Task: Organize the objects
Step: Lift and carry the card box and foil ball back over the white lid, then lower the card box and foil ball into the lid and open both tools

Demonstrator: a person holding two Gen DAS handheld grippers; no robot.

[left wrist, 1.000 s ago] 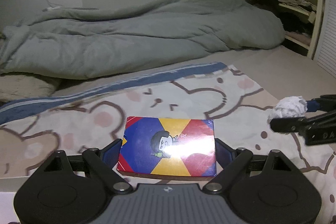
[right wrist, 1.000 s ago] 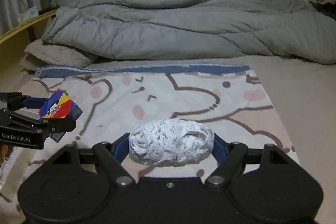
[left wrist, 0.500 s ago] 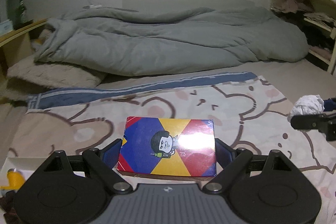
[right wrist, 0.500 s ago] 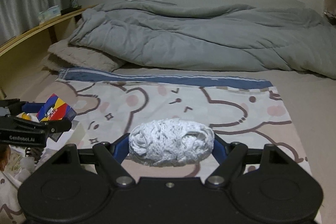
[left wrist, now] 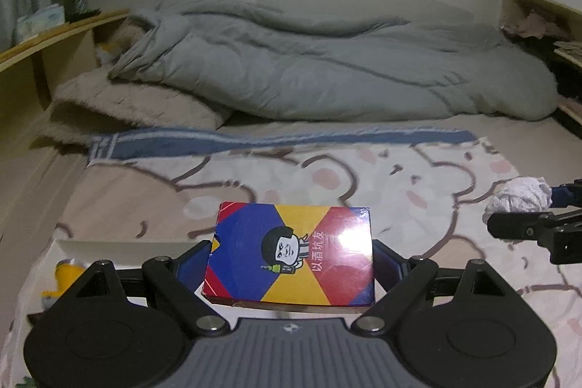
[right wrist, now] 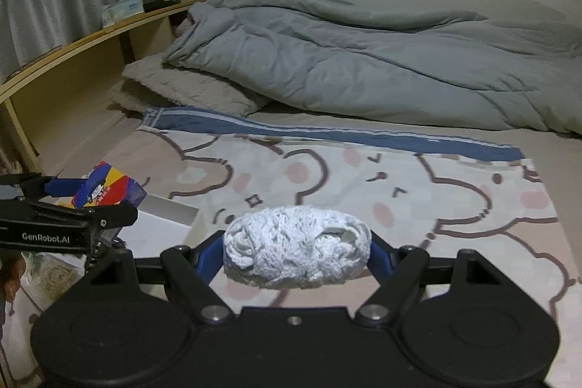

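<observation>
A flat card box (left wrist: 291, 255) printed in blue, yellow and red with a cartoon face is clamped between the blue pads of my left gripper (left wrist: 293, 259). A white crumpled knit ball (right wrist: 296, 248) is clamped in my right gripper (right wrist: 296, 251). Both are held above a bear-print blanket (right wrist: 400, 191). From the right wrist, the left gripper (right wrist: 91, 202) with the card box (right wrist: 109, 190) shows at the left, over a white box (right wrist: 163, 213). From the left wrist, the right gripper (left wrist: 523, 210) and the knit ball (left wrist: 520, 195) show at the right edge.
A white box rim (left wrist: 120, 246) lies under my left gripper, with a yellow item (left wrist: 67, 273) inside. A rumpled grey duvet (left wrist: 327, 71) and a beige pillow (left wrist: 134, 104) fill the far bed. A wooden shelf (right wrist: 91, 39) with a bottle runs along the left.
Both grippers have swung to the left with their loads. The white box and the left shelf have come into view; the right-hand shelves have slid out.
</observation>
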